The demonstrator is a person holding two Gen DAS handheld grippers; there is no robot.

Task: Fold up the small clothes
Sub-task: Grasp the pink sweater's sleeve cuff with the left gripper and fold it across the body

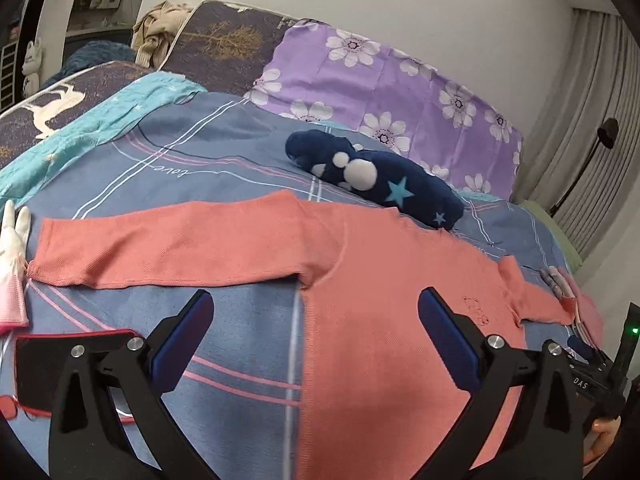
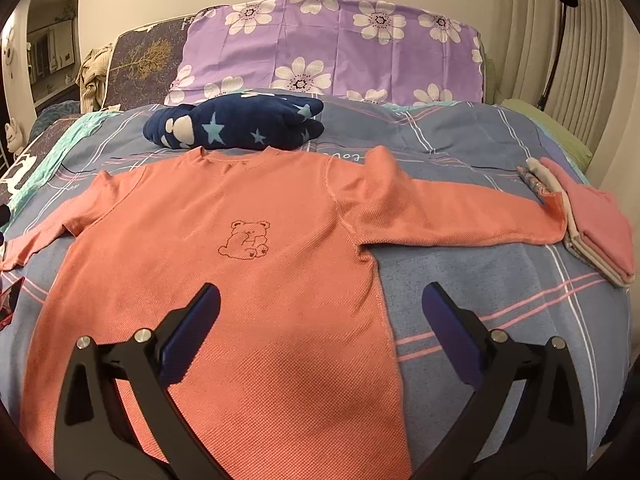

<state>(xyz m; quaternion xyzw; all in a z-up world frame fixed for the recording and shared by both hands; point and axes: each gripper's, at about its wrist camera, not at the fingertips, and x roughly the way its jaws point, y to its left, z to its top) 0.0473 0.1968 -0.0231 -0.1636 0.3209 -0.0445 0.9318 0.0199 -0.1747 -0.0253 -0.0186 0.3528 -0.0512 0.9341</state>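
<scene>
Both the left gripper and right gripper hover spread wide and empty over the coral long-sleeved bear top, a light, limp knit probably best pinched at a sleeve cuff beside the folded clothes stack.

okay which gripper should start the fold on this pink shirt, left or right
Probably the left gripper: it hangs open at the shirt's left edge, below the flat left sleeve. The right sleeve's cuff touches the folded stack.
</scene>
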